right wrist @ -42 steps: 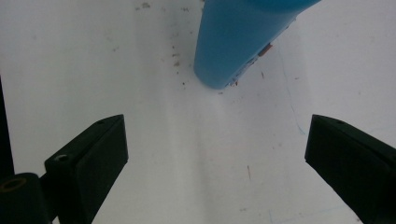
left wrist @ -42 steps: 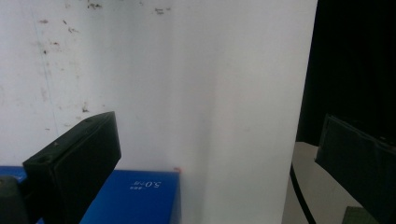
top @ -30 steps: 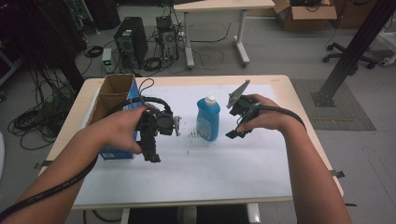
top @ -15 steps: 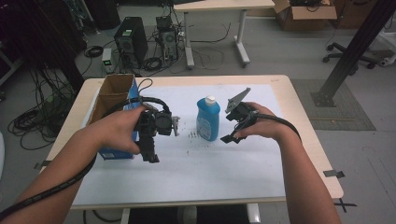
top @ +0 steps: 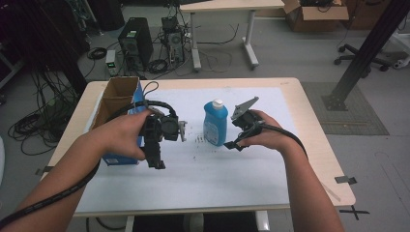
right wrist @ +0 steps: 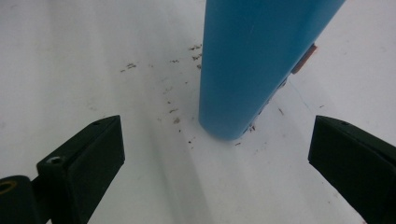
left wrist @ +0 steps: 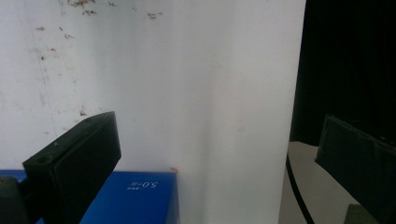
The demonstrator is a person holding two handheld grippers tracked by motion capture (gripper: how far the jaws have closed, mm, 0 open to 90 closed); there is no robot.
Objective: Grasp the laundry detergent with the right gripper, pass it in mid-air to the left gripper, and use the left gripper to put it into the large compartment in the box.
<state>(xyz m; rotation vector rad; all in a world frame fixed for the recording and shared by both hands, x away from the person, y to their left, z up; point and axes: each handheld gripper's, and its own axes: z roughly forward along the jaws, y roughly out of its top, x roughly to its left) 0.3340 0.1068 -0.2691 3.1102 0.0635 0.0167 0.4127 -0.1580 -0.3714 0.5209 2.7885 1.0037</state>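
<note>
Bottle (right wrist: 254,65), blue and upright on the white worktop (top: 217,174), stands just ahead of my right gripper (top: 238,140), between its spread fingers (right wrist: 81,161) but not yet inside them. I judge the grasp needs a level advance, centred low on the body, closing only once both sides are flanked. My left gripper (top: 157,152) hangs wide open and empty beside the blue box (left wrist: 140,198).
</note>
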